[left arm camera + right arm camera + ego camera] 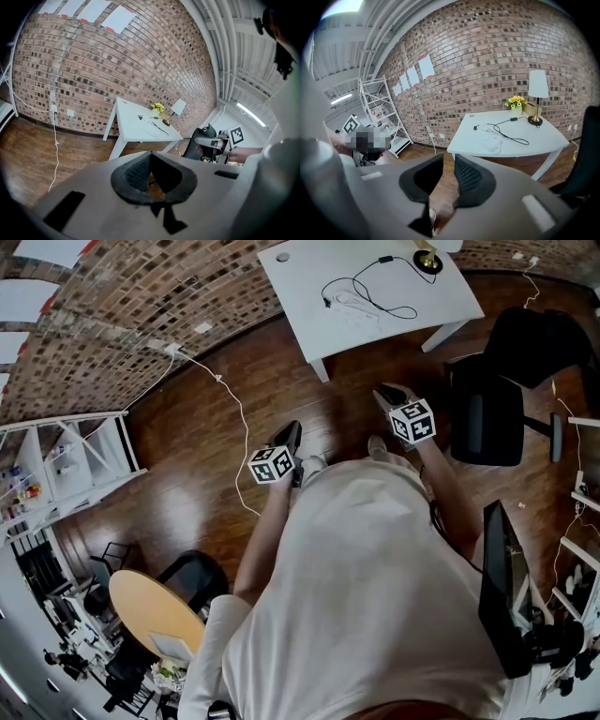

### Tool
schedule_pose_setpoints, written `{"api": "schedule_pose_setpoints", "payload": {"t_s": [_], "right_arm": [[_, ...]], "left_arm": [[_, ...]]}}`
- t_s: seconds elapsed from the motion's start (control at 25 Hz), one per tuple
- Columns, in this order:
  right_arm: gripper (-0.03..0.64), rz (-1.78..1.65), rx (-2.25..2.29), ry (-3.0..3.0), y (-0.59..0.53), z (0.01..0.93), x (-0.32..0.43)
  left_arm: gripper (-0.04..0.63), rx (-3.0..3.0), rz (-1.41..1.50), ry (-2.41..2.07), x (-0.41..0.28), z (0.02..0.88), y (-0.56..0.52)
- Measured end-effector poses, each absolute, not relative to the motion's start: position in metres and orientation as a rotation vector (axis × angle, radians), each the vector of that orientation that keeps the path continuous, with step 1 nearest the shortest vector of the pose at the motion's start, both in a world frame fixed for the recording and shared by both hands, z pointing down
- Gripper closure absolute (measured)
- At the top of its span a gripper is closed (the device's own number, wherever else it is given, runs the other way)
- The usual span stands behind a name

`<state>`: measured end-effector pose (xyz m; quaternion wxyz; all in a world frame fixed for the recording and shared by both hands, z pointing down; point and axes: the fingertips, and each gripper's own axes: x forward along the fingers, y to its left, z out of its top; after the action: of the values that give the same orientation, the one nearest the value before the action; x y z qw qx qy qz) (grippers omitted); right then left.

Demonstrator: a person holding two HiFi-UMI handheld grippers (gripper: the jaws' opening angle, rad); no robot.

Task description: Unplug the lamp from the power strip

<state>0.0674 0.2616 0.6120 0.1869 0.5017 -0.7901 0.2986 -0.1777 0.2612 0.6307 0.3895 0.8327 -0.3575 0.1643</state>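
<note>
Left gripper [150, 154]: in front of the body, jaws closed tip to tip, empty.
Right gripper [449, 161]: level with it, jaws a narrow gap apart, empty, aimed towards the table.
Table [543, 140]: white, well ahead, by the brick wall [487, 56].
Strip [493, 140]: white, faint on the top; its long axis is unclear.
Cord [511, 133]: black, loops from the lamp's base leftward to its plug [476, 127], near the strip; whether it is plugged in I cannot tell.
Lamp [537, 96]: far right corner, upright, shade up, beside flowers [516, 101].
</note>
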Motion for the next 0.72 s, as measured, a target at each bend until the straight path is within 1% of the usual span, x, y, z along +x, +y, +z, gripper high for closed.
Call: {"api": "schedule_pose_setpoints", "payload": {"t_s": [0.6,0.64,0.68,0.72], "right_arm": [[0.550,0.848,1.370,-2.214,0.266,0.615,0.060],[0.560,0.830,1.356,-2.200,0.266,0.617,0.060],[0.592,0.808,1.343,-2.185,0.267,0.619,0.060],[0.608,0.790,1.337,-2.171,0.267,0.621,0.061]], "left_arm": [[0.592,2.087,0.441,-0.914,-0.190,0.639,0.272],[0.592,2.085,0.442,-0.914,-0.191,0.640,0.273],[0.592,2.084,0.442,-0.915,-0.191,0.640,0.273],[0.592,2.084,0.442,-0.915,-0.191,0.640,0.273]]}}
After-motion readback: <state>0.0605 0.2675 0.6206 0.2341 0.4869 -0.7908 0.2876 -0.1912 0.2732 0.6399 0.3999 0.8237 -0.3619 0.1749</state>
